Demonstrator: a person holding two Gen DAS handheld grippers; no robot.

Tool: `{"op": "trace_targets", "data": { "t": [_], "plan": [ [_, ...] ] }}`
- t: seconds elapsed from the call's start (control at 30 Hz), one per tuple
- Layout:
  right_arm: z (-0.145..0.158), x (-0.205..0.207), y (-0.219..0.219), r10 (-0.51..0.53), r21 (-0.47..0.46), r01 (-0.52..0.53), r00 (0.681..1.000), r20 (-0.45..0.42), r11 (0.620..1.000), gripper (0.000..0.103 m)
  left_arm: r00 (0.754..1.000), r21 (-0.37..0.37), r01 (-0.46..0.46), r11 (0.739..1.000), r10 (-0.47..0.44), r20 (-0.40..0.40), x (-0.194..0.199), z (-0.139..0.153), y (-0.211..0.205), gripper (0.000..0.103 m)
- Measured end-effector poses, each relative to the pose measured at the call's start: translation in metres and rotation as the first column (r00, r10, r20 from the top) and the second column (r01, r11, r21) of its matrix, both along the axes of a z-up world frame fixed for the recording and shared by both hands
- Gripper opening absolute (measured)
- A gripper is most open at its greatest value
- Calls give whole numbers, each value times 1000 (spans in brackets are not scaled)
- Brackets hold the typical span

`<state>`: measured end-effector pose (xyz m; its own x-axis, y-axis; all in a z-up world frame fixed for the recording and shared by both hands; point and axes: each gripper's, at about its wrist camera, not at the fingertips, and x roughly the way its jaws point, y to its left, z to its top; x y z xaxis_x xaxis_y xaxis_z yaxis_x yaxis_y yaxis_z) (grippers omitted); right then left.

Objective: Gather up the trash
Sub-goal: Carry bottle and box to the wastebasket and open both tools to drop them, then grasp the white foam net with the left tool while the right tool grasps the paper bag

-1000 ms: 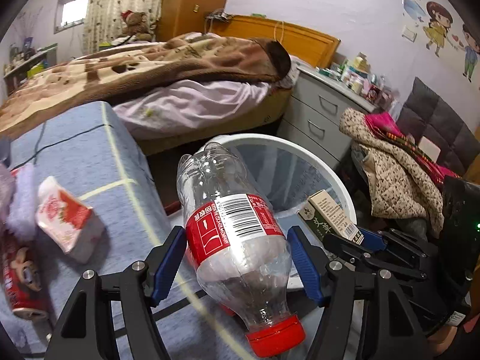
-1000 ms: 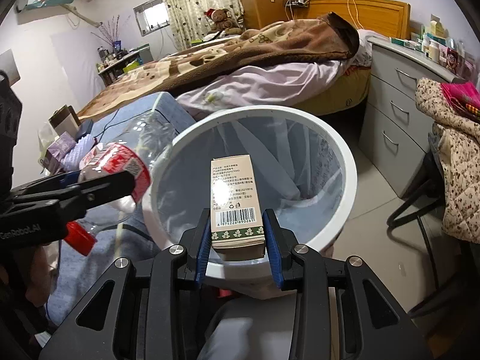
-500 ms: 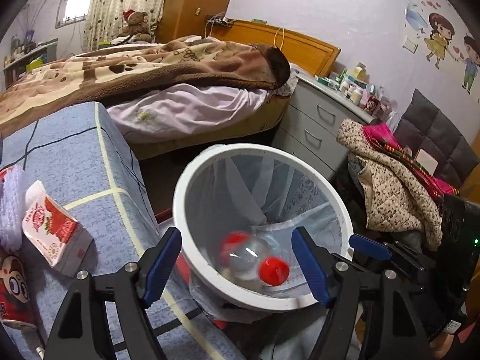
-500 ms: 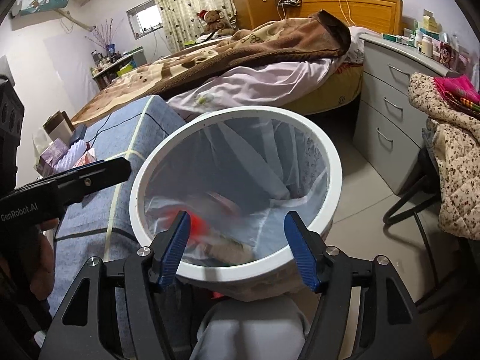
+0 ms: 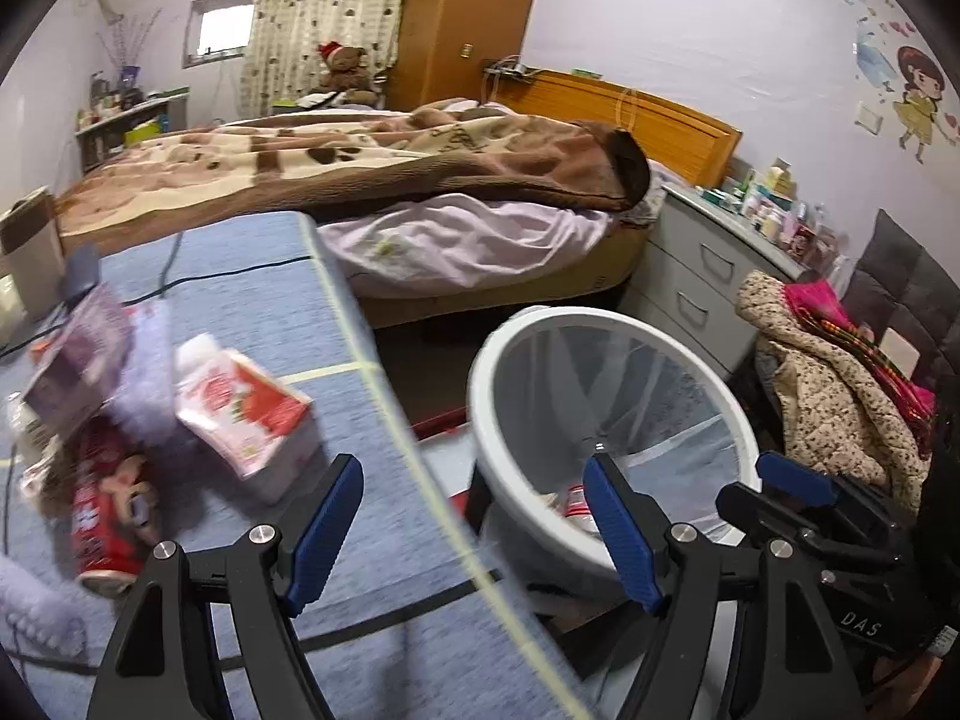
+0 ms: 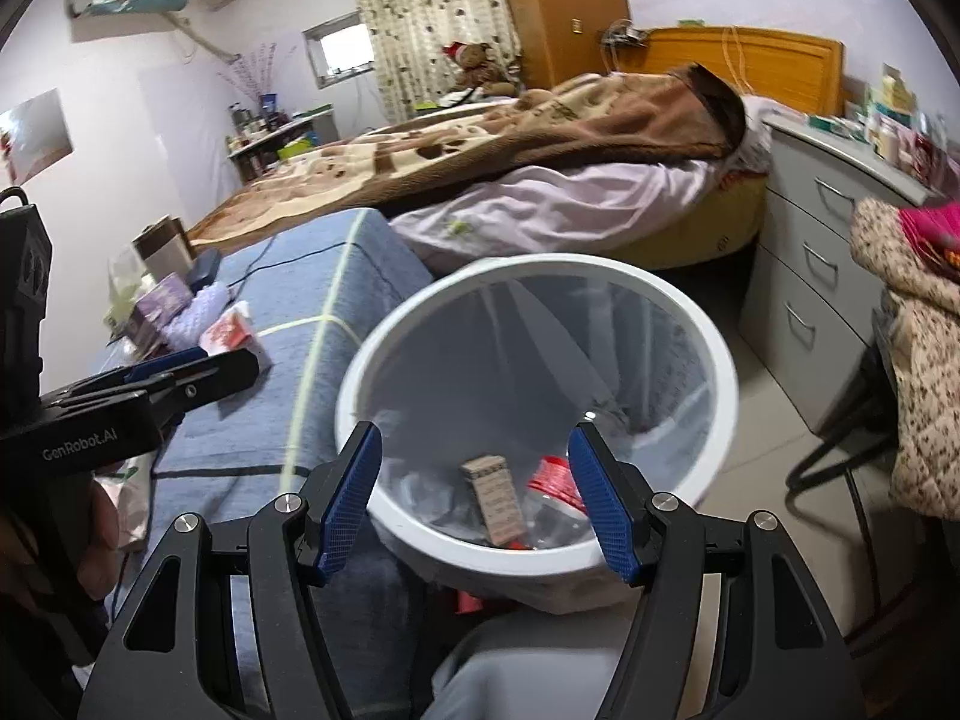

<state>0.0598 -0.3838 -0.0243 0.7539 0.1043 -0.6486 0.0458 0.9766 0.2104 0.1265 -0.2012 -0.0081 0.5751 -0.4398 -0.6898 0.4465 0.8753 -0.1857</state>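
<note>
Both grippers empty, jaws spread wide. Left gripper (image 5: 471, 531) sits over the table edge, right gripper (image 6: 474, 495) over the white bin (image 6: 717, 372). Bin already has a small box (image 6: 497, 495) and a red-labelled bottle (image 6: 555, 480) lying in the bottom. Remaining trash is a blurry pile on the blue table (image 5: 252, 300), far-left of the left gripper: red-white carton (image 5: 243, 414) nearest, its long axis running near-right to far-left, red can (image 5: 99, 510) beyond it. Left hand is clearly nearer, so likely its pick
</note>
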Motion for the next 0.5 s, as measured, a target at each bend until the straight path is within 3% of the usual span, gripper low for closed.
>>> {"op": "trace_targets", "data": {
  "t": [0.1, 0.3, 0.5],
  "plan": [
    [5, -2, 11, 37, -16, -36, 999, 33, 999, 66, 999, -1, -39, 999, 39, 10, -6, 2, 16, 76],
    [6, 3, 35, 137, -10, -137, 990, -22, 990, 66, 992, 15, -110, 994, 109, 57, -21, 5, 47, 76],
    [9, 1, 54, 184, -10, -184, 983, -7, 983, 66, 980, 48, -177, 983, 171, 98, -36, 5, 81, 76]
  ]
}}
